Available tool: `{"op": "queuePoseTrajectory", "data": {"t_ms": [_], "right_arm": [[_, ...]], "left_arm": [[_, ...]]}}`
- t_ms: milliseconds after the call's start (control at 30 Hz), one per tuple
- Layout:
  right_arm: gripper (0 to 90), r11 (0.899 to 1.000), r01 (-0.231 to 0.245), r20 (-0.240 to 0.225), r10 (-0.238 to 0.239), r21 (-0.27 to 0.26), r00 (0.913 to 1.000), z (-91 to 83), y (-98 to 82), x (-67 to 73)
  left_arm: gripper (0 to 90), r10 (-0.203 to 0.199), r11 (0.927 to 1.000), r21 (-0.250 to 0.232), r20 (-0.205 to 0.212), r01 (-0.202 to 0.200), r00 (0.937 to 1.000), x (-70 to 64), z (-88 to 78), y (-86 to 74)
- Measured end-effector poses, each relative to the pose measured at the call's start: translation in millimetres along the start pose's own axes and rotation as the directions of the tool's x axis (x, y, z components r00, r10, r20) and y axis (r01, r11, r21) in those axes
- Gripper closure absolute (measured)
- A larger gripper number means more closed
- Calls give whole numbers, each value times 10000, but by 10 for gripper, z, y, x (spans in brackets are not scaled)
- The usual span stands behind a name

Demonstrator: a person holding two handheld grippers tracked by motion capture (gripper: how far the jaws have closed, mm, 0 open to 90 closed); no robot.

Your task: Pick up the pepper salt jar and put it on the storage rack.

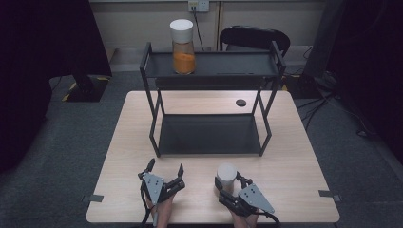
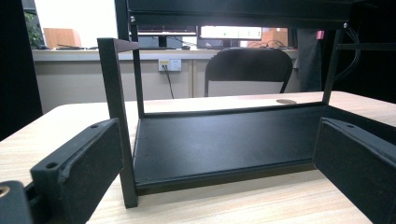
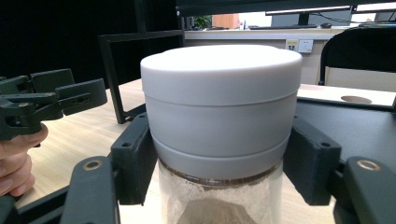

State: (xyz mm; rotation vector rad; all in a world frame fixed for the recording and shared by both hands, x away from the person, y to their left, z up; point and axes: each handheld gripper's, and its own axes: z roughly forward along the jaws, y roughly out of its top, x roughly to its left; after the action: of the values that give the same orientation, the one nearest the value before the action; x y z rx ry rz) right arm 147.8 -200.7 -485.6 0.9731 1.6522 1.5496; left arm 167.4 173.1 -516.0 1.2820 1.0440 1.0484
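Desk [image 1: 294, 156] of pale wood carries a black two-tier metal rack [image 1: 209, 135] set toward its far side. On the rack's upper shelf, near the left end, stands a clear jar with a white lid [image 1: 182, 45], partly filled with orange powder. A black chair [image 1: 254, 38] stands behind the rack, and a wall socket [image 1: 198, 5] sits above it on the back wall.

At the near edge of the desk, the right gripper [image 1: 227, 187] has its fingers [image 3: 135, 158] closed against both sides of a second jar [image 1: 226, 176], just below its wide white lid. In the right gripper view, this jar's clear body holds a pale powder with a darker heap at the bottom. The jar stands upright in front of the rack, just right of the desk's middle.

The left gripper [image 1: 166, 171] lies beside it to the left, well apart from the jar, with its fingers [image 2: 79, 163] spread wide and nothing between them. In the left gripper view they point at the rack's lower shelf, with one front post of the rack rising just inside the left finger. A hand [image 3: 16, 163] holding that gripper shows at the left edge of the right gripper view.

A small dark round spot [image 1: 241, 102] marks the desk behind the rack's right side.
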Motion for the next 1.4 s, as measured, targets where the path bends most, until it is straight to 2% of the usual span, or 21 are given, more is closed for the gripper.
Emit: {"op": "queuePoseTrajectory", "data": {"t_ms": [467,633,833,1400], "right_arm": [[346,9994,244,64,-245,228,9997,1,75,21],[346,9994,334,37,-334,126,9994,-11,124,15],[346,9996,269,-10,-268,129,9996,-19,203,-22],[346,9988,481,-180,-479,96,9987,57,471,-48]], "left_arm": [[11,-10,10000,-14,-61,10,10000,-10,-1,-2],[11,-12,10000,-15,-63,12,10000,-11,0,-2],[11,-11,10000,-16,-62,11,10000,-10,-1,-2],[11,-11,10000,-14,-65,11,10000,-11,-1,-2]]}}
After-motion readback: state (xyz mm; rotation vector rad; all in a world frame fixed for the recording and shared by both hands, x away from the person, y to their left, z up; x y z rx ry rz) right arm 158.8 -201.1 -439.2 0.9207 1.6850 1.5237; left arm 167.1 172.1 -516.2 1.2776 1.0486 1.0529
